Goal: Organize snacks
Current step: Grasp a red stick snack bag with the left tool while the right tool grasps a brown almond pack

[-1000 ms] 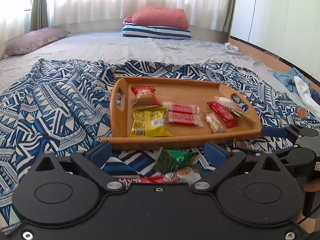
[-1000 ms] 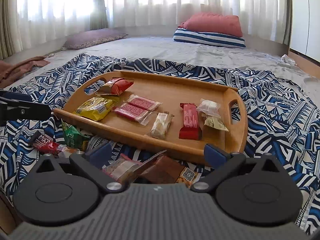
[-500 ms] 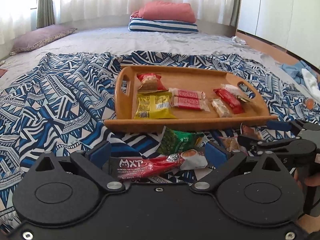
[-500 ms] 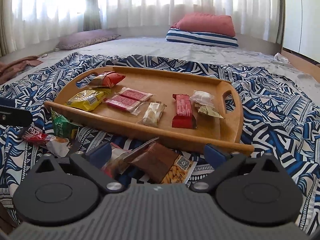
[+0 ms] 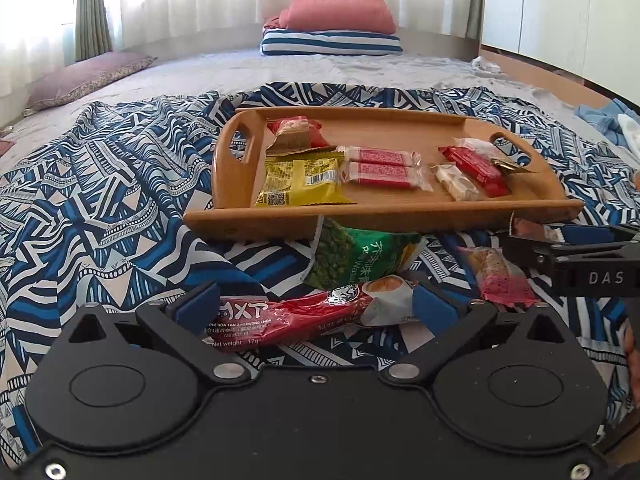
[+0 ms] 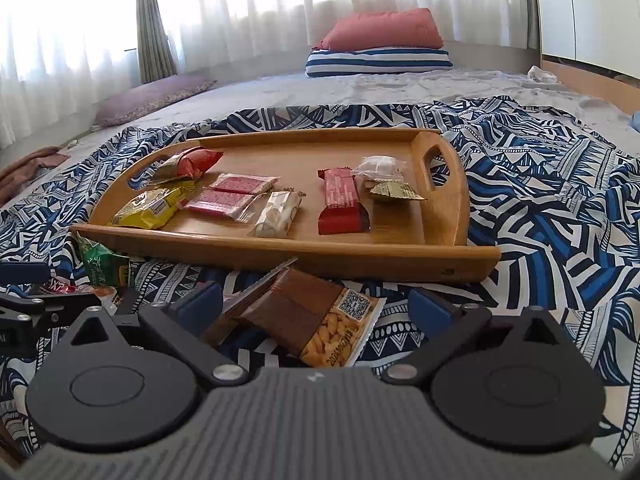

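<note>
A wooden tray (image 5: pixel 400 216) (image 6: pixel 360 254) lies on the patterned blanket and holds several snack packets, among them a yellow pack (image 5: pixel 304 180) and a red bar (image 6: pixel 340 204). My left gripper (image 5: pixel 316 306) is open, its fingers either side of a red MXP sachet (image 5: pixel 280 320) on the blanket. A green pea pack (image 5: pixel 356 256) lies just beyond it, against the tray's front. My right gripper (image 6: pixel 316 308) is open around a brown peanut packet (image 6: pixel 312 316) lying before the tray. A pink bar (image 5: pixel 500 276) lies beside the right gripper's fingers (image 5: pixel 560 240).
The blue and white blanket (image 6: pixel 560 208) covers the near part of a grey bed. Pillows (image 5: pixel 332 28) are stacked at the far end, another pillow (image 5: pixel 84 80) lies at the far left. Cupboards (image 5: pixel 560 12) stand on the right.
Both grippers have pulled back and lowered from the tray. The red sachet and the brown peanut packet now lie between the open fingers.
</note>
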The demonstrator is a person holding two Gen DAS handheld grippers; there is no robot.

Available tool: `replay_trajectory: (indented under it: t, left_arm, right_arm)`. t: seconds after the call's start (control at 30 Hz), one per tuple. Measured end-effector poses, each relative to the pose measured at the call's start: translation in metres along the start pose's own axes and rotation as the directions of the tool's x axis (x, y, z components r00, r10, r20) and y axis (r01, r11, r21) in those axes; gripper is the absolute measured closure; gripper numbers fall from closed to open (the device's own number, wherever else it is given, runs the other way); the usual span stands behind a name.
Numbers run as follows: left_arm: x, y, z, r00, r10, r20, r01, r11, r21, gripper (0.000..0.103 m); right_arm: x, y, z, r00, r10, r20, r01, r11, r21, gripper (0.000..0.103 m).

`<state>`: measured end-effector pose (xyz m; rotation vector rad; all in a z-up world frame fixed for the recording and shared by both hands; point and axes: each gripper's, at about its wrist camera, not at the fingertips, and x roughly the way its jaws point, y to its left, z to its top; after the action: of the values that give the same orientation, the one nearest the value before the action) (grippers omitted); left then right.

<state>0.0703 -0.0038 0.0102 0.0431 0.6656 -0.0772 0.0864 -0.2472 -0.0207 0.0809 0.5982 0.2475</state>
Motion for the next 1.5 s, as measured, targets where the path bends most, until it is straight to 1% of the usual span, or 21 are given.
replay_trajectory:
  t: [0.13,0.23,0.3,0.37,0.43,0.47,0.57,0.7,0.8,0.87,0.93,1.0,1.03,1.1,1.17,1.2,1.27,1.37,1.4,1.47,1.5]
  left_arm:
    - [0.002,-0.002,-0.004,1.0,0.002,0.023,-0.002,1.0,0.014,0.0]
    - [0.003,-0.002,-0.005,1.0,-0.002,0.025,0.002,1.0,0.005,0.0]
    - [0.004,0.0,-0.006,1.0,-0.005,0.028,0.005,1.0,-0.001,0.0]
    - [0.003,0.0,-0.007,0.999,-0.004,0.032,0.004,1.0,0.001,0.0]
    - [0.001,-0.001,-0.008,0.999,0.001,0.034,-0.001,1.0,0.004,0.0]
    - [0.001,-0.001,-0.008,0.999,0.002,0.033,-0.002,1.0,0.004,0.0]
    - [-0.001,-0.001,-0.008,0.999,0.003,0.032,-0.003,1.0,0.01,0.0]
    - [0.003,-0.003,-0.006,1.0,-0.009,0.026,0.008,0.999,0.047,0.0]
    - [0.005,-0.004,-0.003,0.999,-0.033,0.007,0.032,0.998,0.057,0.0]
    - [0.005,-0.005,-0.002,0.997,-0.071,-0.012,0.072,0.995,0.064,0.0]
    - [0.005,-0.009,-0.003,0.993,-0.111,-0.036,0.114,0.989,0.096,0.0]
    - [0.003,-0.019,-0.008,0.995,-0.095,-0.035,0.1,0.98,0.171,0.001]
    - [0.002,-0.022,-0.011,0.996,-0.085,-0.027,0.089,0.977,0.193,0.002]
    - [-0.001,-0.022,-0.012,0.995,-0.097,-0.02,0.099,0.978,0.182,0.007]
    - [-0.004,-0.021,-0.011,0.995,-0.096,-0.017,0.097,0.981,0.17,0.023]
    - [-0.005,-0.021,-0.011,0.995,-0.094,-0.016,0.095,0.981,0.169,0.027]
    - [-0.008,-0.019,-0.009,0.994,-0.104,-0.02,0.105,0.981,0.161,0.039]
    - [-0.011,-0.019,-0.009,0.995,-0.098,-0.021,0.1,0.981,0.168,0.048]
    - [-0.012,-0.019,-0.009,0.995,-0.095,-0.021,0.097,0.981,0.168,0.05]
    - [-0.013,-0.017,-0.009,0.996,-0.087,-0.022,0.09,0.983,0.161,0.059]
    - [-0.014,-0.016,-0.008,0.996,-0.081,-0.023,0.084,0.984,0.156,0.062]
  right_arm:
    - [0.004,-0.006,0.0,1.0,0.008,-0.013,-0.008,0.999,0.038,0.0]
    - [0.004,-0.005,-0.002,1.0,-0.008,-0.002,0.008,0.999,0.031,0.0]
    - [0.006,0.0,-0.004,0.999,-0.031,-0.007,0.031,1.0,-0.003,0.0]
    - [0.01,0.01,-0.005,0.997,-0.07,-0.021,0.068,0.995,-0.074,0.0]
    - [0.011,0.021,-0.007,0.994,-0.108,-0.009,0.106,0.986,-0.131,0.0]
    - [0.011,0.023,-0.007,0.993,-0.114,-0.003,0.113,0.984,-0.141,0.0]
    - [0.011,0.019,-0.007,0.995,-0.1,-0.006,0.099,0.988,-0.118,0.0]
    - [0.011,0.015,-0.007,0.996,-0.086,-0.01,0.084,0.992,-0.099,0.0]
    - [0.011,0.015,-0.006,0.996,-0.095,-0.007,0.093,0.989,-0.111,0.0]
    - [0.011,0.015,-0.006,0.996,-0.092,-0.007,0.091,0.99,-0.107,0.0]
    - [0.011,0.015,-0.007,0.996,-0.093,-0.007,0.092,0.99,-0.108,0.0]
    - [0.011,0.015,-0.007,0.996,-0.094,-0.007,0.093,0.99,-0.109,0.0]
    - [0.011,0.015,-0.007,0.996,-0.094,-0.007,0.092,0.99,-0.109,0.0]
    - [0.011,0.015,-0.007,0.996,-0.094,-0.007,0.093,0.99,-0.11,0.0]
    - [0.011,0.015,-0.007,0.996,-0.094,-0.007,0.093,0.99,-0.109,0.0]
    - [0.011,0.015,-0.007,0.996,-0.094,-0.007,0.092,0.99,-0.109,0.0]
    - [0.011,0.015,-0.007,0.996,-0.094,-0.006,0.093,0.99,-0.11,0.0]
    - [0.011,0.015,-0.007,0.996,-0.093,-0.007,0.092,0.99,-0.109,0.0]
    - [0.011,0.015,-0.007,0.996,-0.093,-0.007,0.092,0.99,-0.109,0.0]
    - [0.011,0.015,-0.007,0.996,-0.094,-0.007,0.093,0.99,-0.11,0.0]
    - [0.011,0.015,-0.007,0.996,-0.094,-0.007,0.093,0.99,-0.11,0.0]
